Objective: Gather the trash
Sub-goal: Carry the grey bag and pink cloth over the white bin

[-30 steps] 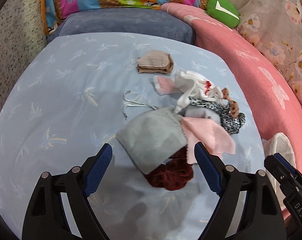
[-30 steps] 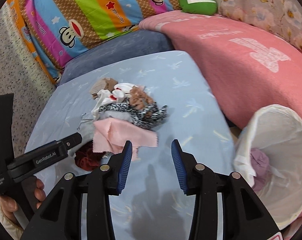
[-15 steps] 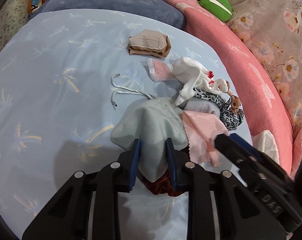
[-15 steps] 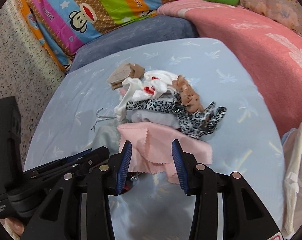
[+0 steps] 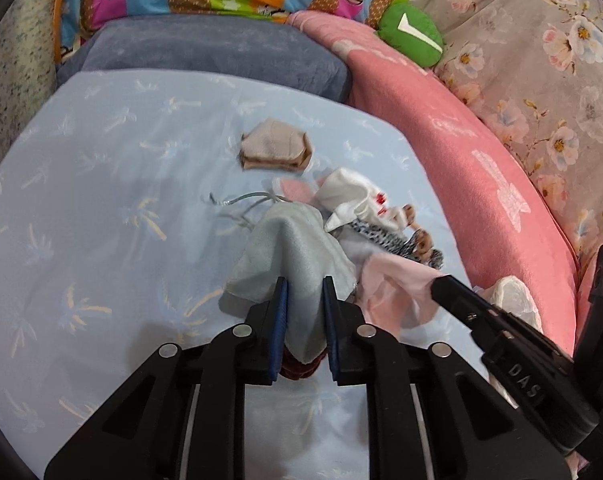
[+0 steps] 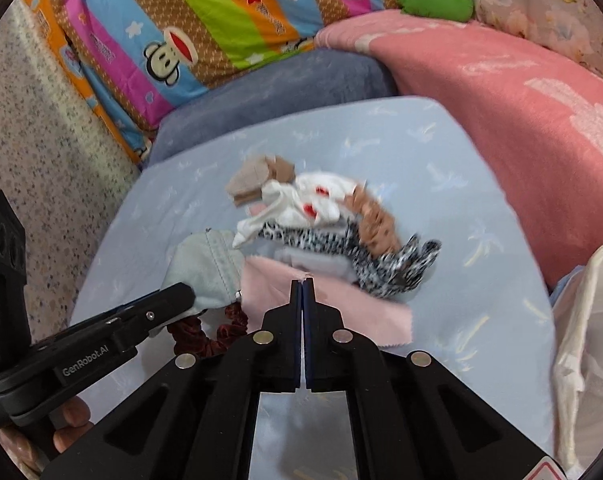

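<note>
Pale blue palm-print sheet (image 5: 101,208) covers the surface I'm working over, with a pink blanket (image 5: 481,184) along its right side, a grey-blue cushion (image 5: 205,52) behind it and a striped monkey-print pillow (image 6: 205,28) at the back. My left gripper (image 5: 304,292) is clamped on a pale grey-green cloth (image 5: 293,244); the fabric fills the gap between both pads and drapes down over a dark red scrunchie (image 6: 209,332). My right gripper (image 6: 302,284) is pinched tight on the near edge of a pink cloth (image 6: 341,312), fingers almost touching. Both cloths sit at the near end of a small pile in the middle of the sheet: white garment with red marks (image 6: 313,200), leopard-print piece (image 6: 381,264), brown ruffled bit (image 6: 377,220). A folded tan cloth (image 5: 275,150) lies just behind the pile, apart from it in the left view. A thin grey cord (image 5: 245,204) trails left of the grey-green cloth. White-lined bin (image 6: 581,340) stands at the right edge, beside the sheet.
</note>
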Demonstrator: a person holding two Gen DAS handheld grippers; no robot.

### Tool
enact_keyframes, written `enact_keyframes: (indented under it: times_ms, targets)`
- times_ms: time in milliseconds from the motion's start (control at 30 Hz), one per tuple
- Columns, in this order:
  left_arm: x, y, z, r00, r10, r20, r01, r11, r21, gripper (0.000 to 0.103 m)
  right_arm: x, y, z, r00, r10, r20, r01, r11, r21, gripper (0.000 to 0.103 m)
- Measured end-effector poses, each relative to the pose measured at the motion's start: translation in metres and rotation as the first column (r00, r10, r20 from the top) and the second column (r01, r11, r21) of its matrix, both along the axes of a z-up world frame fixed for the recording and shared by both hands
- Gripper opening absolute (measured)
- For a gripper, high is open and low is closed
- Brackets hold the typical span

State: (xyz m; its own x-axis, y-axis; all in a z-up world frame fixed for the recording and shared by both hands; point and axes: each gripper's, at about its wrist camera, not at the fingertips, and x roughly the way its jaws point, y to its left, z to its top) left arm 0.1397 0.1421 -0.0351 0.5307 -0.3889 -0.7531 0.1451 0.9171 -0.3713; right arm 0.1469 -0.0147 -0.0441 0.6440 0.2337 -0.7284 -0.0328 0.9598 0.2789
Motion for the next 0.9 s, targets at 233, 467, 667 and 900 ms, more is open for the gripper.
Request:
enact_keyframes:
  times_ms: [233, 467, 667, 900]
  targets:
    - [-0.011, -0.02, 0.041, 0.994, -0.044, 0.099, 0.046, 0.999, -0.019, 0.017, -0.026, -0.028, 0.053, 0.992, -0.039, 0.12, 0.039, 0.999, 0.005, 0.001]
    - [-0.02, -0.044, 0.036, 0.99, -0.125, 0.069, 0.128, 0.99, -0.05, 0.019, -0.054, -0.057, 0.076, 0.981, -0.083, 0.177, 0.084, 0.996, 0.001, 0.001]
    - [-0.032, -0.071, -0.004, 0.983, -0.181, -0.023, 0.181, 0.983, -0.003, 0.019, -0.072, -0.075, 0.074, 0.979, -0.111, 0.172, 0.111, 0.994, 0.01, 0.001]
    - [-0.042, -0.078, -0.017, 0.981, -0.192, -0.04, 0.194, 0.98, 0.035, 0.016, -0.082, -0.088, 0.064, 0.98, -0.134, 0.15, 0.132, 0.991, 0.021, 0.001]
